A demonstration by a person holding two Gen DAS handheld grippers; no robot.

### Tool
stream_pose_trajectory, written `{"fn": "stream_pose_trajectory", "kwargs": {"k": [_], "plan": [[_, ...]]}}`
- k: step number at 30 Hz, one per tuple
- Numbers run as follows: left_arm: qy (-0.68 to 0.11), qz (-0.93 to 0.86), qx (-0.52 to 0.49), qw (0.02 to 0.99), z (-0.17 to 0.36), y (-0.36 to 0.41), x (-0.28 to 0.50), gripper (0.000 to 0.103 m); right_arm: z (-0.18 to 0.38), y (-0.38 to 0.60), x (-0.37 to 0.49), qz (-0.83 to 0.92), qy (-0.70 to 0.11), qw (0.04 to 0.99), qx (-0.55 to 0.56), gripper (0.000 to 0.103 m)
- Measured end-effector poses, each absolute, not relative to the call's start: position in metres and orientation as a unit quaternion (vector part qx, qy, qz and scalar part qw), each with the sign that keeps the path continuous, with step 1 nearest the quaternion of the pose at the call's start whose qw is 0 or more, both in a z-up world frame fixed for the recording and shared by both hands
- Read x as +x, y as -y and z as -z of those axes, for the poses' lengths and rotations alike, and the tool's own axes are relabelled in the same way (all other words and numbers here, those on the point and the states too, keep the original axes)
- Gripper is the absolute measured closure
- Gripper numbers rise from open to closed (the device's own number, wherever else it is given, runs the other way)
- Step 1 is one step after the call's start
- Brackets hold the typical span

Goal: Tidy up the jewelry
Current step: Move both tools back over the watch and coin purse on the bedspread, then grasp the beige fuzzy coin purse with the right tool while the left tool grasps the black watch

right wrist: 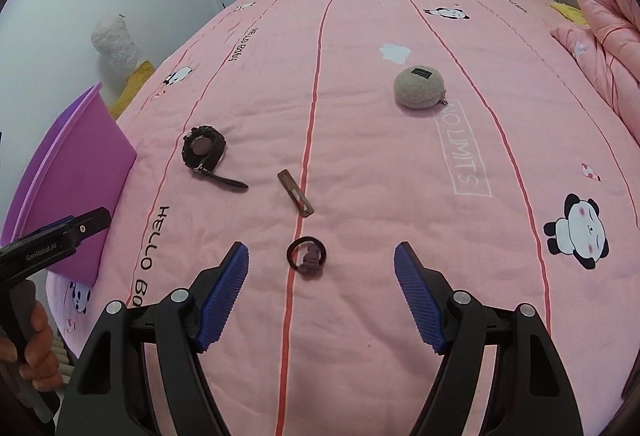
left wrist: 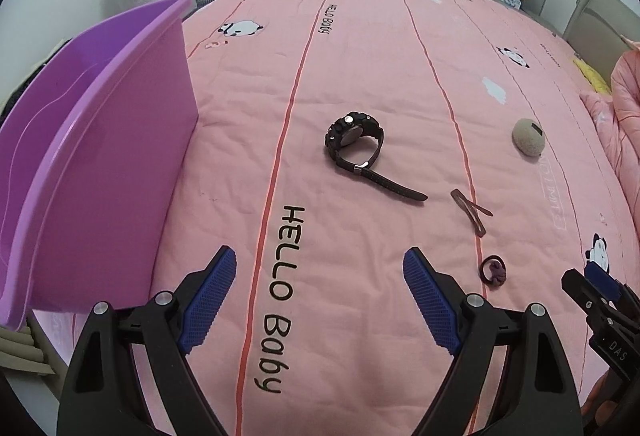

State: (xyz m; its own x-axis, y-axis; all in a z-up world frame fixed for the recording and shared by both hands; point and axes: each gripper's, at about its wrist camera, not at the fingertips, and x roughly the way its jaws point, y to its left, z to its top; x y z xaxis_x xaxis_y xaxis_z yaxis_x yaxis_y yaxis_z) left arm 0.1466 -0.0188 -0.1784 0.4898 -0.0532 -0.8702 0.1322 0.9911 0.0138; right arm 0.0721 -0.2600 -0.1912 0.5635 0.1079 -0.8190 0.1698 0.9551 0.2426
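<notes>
My right hand-held gripper [right wrist: 320, 296] and left hand-held gripper [left wrist: 320, 300] are both wide open, empty. The near hair tie [right wrist: 307, 256] looks soft, light; I'd pinch its knot.

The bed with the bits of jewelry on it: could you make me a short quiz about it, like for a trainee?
1. True or false: the watch lies inside the purple bin.
2. Which lies nearest the right gripper? A hair clip; B hair tie; C round grey pouch.
3. The left gripper is ____ (open/shut).

Key: 1 false; 2 B; 3 open.
</notes>
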Motion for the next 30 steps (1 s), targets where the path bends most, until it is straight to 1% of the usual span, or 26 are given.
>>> {"fn": "stream_pose_trajectory", "kwargs": {"k": [14,23,30], "plan": [[-0.521,0.017,0.010,0.853,0.229,0.049,0.232,0.019,0.217,0.345,0.170,0.075,-0.449,0.878,0.149,0.031],[-0.536,0.000,0.005,0.844,0.262,0.062,0.260,0.019,0.242,0.372,0.222,0.083,-0.455,0.874,0.149,0.031],[-0.536,-0.013,0.003,0.844,0.274,0.064,0.272,0.019,0.264,0.380,0.258,0.106,-0.470,0.864,0.149,0.031]]}}
